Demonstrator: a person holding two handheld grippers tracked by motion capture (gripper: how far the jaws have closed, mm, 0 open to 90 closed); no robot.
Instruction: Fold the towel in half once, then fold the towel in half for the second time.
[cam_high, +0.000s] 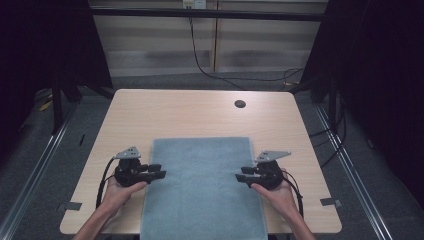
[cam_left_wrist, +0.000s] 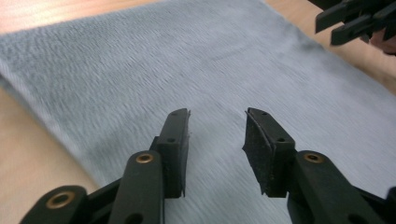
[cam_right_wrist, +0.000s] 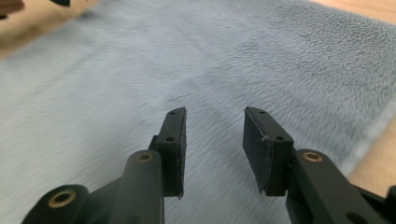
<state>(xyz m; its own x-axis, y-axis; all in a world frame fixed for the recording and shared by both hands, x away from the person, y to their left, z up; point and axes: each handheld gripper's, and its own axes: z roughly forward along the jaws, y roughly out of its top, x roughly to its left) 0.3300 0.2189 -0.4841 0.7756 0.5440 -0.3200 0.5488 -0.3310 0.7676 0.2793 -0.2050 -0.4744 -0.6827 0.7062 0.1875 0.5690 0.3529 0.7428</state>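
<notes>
Two grippers sit low over a grey towel (cam_high: 202, 187) that lies flat on a wooden table (cam_high: 200, 115). Seen from the high view, the towel covers the near middle of the tabletop, and its near edge runs to the table's edge at 6 o'clock. Its surface looks smooth and spread out, with no fold visible.

At the towel's 9 o'clock edge is the left gripper (cam_high: 159, 171), held in the person's left hand (cam_high: 117, 192). Its jaws point toward 3 o'clock, reaching just over the cloth's border. In the left gripper view the left gripper (cam_left_wrist: 217, 140) has its jaws parted with a clear gap, nothing between the pads; only towel (cam_left_wrist: 196, 70) shows beneath them. They grasp nothing.

At the towel's 3 o'clock edge is the right gripper (cam_high: 242, 175), held in the right hand (cam_high: 280, 195), its jaws pointing toward 9 o'clock, facing the other gripper across the cloth. In the right gripper view the right gripper (cam_right_wrist: 215, 140) is likewise released: the pads stand apart and empty above the towel (cam_right_wrist: 210, 60).

Whether either set of jaw tips touches the fabric cannot be told. A cable (cam_high: 104, 180) trails from the left gripper toward 7 o'clock. A dark round hole (cam_high: 240, 104) sits in the table at about 1 o'clock, well apart from the towel.
</notes>
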